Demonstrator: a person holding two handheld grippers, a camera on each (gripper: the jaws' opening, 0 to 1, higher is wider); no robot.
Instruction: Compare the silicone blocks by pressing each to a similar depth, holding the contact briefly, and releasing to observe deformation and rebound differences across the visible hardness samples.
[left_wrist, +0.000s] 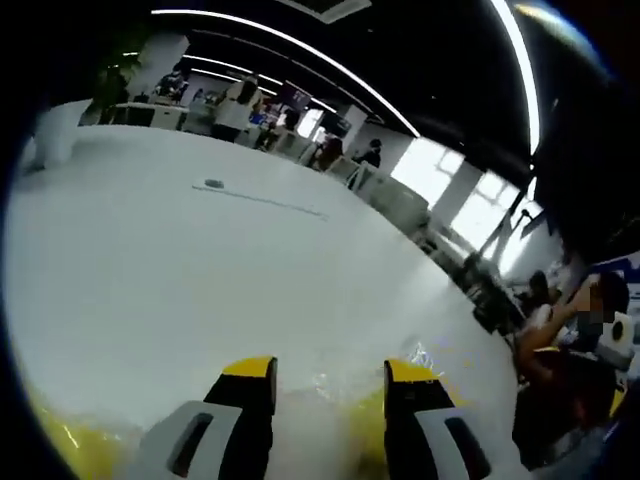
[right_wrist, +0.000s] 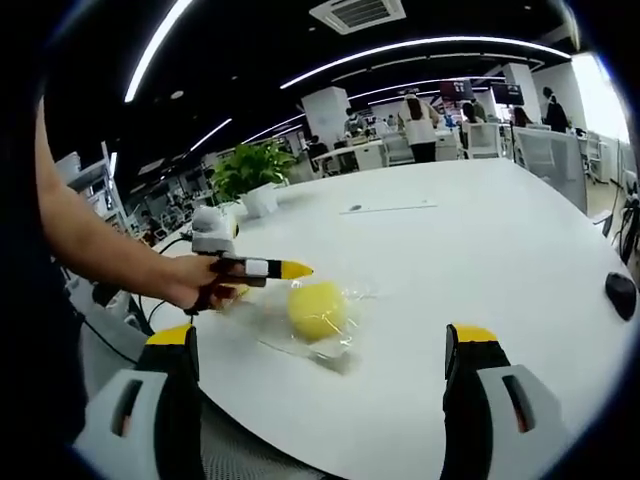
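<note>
- Left gripper low over the white table, jaws spread apart with bare tabletop and crinkled clear wrap between the yellow tips.
- Seen from the right gripper view, same left gripper held in a hand, yellow tip pointing toward the yellow silicone block and just beside its upper left; touching or not, could not tell.
- Yellow silicone block lay in clear plastic wrap near the table's near edge, left of the middle.
- Yellow patches at the bottom of the left gripper view, blurred beneath the jaws; could not tell what.
- Right gripper held back off the table's near edge, jaws wide apart, nothing between them.
- Broad open tabletop beyond and right of the block, up to a thin line and small dark item far off.
- Black mouse near the right edge.
- Potted plant at the far left corner; people and desks well beyond.
</note>
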